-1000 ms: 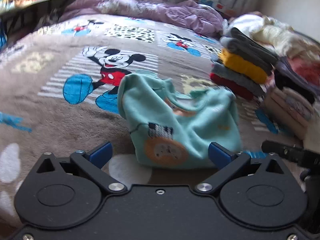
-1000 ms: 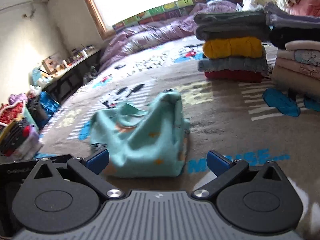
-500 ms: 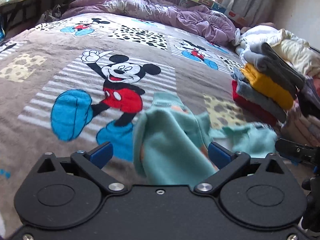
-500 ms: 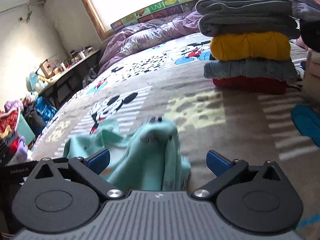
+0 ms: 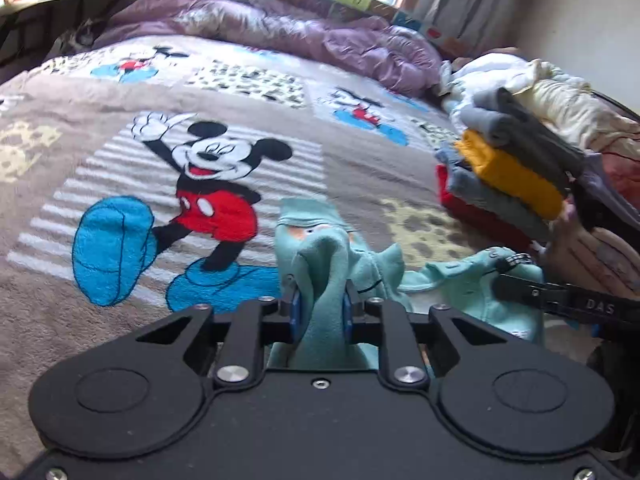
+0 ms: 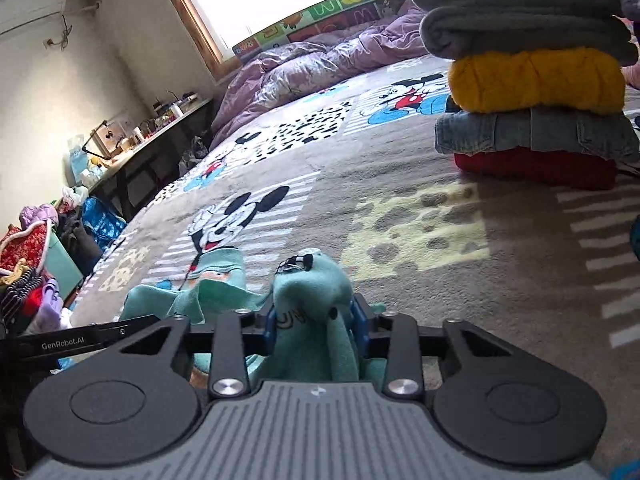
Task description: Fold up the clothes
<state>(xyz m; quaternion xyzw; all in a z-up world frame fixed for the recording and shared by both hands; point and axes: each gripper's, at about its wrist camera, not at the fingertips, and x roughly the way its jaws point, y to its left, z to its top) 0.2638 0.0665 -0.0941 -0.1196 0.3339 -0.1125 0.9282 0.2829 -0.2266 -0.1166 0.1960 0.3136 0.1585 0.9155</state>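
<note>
A small teal garment (image 5: 320,264) with animal prints lies bunched on the Mickey Mouse blanket (image 5: 200,168). My left gripper (image 5: 320,314) is shut on one raised fold of it. In the right wrist view my right gripper (image 6: 314,322) is shut on another fold of the same teal garment (image 6: 312,288). The cloth between the two grips sags in loose creases (image 6: 208,296). The right gripper's arm (image 5: 560,296) shows at the right edge of the left wrist view, and the left gripper's arm (image 6: 80,344) shows at the left of the right wrist view.
A stack of folded clothes (image 6: 536,92), grey, yellow, denim and red, stands at the right on the blanket. More piled laundry (image 5: 560,100) lies behind it. A purple duvet (image 5: 280,36) is bunched at the far end. A cluttered desk (image 6: 140,140) and bags stand left of the bed.
Both grippers came down onto the teal garment and went from open to shut, each pinching a fold. The garment has slumped lower and is more crumpled.
</note>
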